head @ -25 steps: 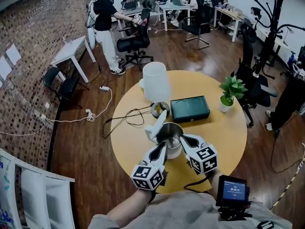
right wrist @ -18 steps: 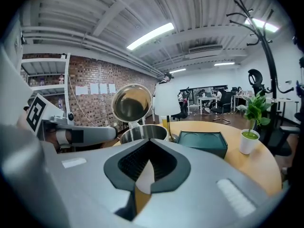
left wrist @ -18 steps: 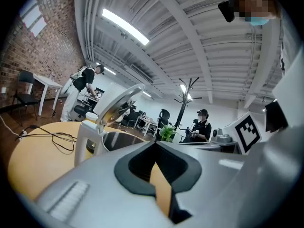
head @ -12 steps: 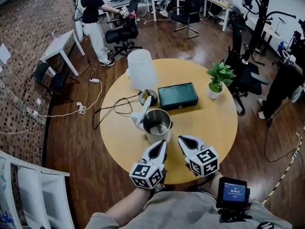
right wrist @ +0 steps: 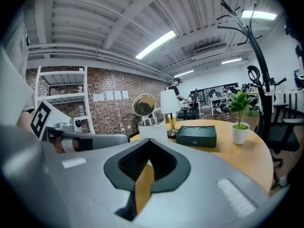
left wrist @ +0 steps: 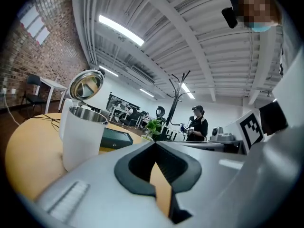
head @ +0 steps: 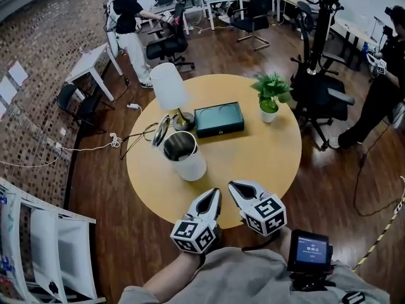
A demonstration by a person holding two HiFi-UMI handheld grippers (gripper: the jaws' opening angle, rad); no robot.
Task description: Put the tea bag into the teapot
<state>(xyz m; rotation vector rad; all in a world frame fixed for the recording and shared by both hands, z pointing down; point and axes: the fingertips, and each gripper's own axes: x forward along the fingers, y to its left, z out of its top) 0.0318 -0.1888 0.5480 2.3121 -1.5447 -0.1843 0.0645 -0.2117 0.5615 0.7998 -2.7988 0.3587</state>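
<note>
The teapot is a white pot with a steel inside, standing on the left part of the round yellow table. Its hinged lid is tipped open. No tea bag shows in any view, and the pot's inside is too dark to read. My left gripper and right gripper hover side by side over the table's near edge, well short of the pot. Both are shut with nothing between the jaws. From the left gripper the teapot stands ahead to the left. From the right gripper the teapot stands straight ahead.
Behind the pot stand a white-shaded lamp, a dark green box and a small potted plant. A black cable trails off the table's left side. Office chairs and a coat stand are beyond the table, and a person stands far back.
Both grippers have drawn back from the teapot to the table's near edge. The head view has swung, so the pot now sits further left and further away.
</note>
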